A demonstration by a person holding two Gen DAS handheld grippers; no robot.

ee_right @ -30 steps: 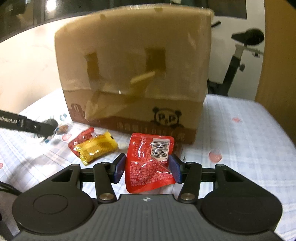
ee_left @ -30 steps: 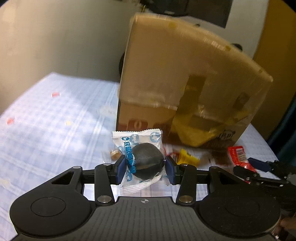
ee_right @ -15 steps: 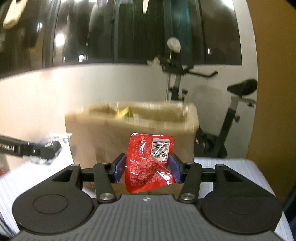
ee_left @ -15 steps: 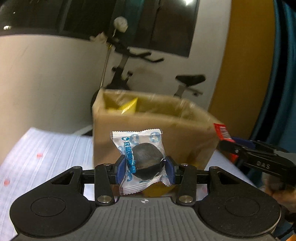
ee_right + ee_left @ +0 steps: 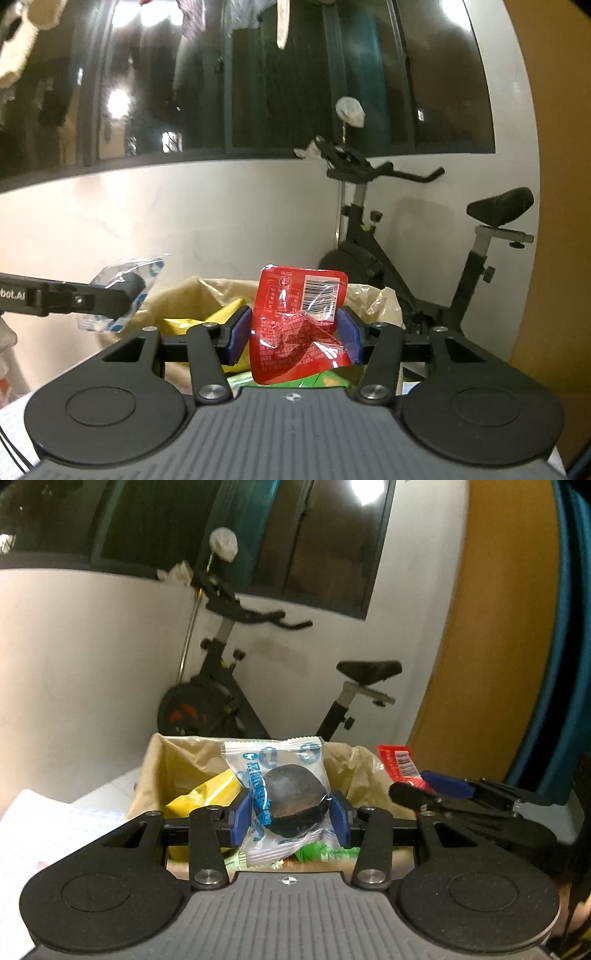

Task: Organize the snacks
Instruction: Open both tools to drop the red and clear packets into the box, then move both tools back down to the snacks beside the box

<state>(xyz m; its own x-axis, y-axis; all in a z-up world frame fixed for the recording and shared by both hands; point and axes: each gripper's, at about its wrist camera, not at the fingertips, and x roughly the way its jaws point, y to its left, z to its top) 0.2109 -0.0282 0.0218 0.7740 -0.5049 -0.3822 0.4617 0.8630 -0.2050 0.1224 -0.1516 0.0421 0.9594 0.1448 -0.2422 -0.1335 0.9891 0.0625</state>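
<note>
Two tools, left (image 5: 291, 816) gripping my clear pack (image 5: 284, 794), right (image 5: 293, 341) the red pack (image 5: 295, 328), hang above the box (image 5: 177, 760) mouth.

Straight ahead of me there's a plain white wall (image 5: 184, 221) with a wide dark window (image 5: 258, 81) running along its top, and you can see lamp glare (image 5: 369, 491) plus some hanging clothes reflected in the glass. A black exercise bike (image 5: 236, 698) is parked against that wall at the far side, with something pale and crumpled stuck on its handlebars (image 5: 350, 110). Off to the right it's a mustard-orange panel (image 5: 495, 627), and past that a teal curtain (image 5: 572, 627) at the edge.
</note>
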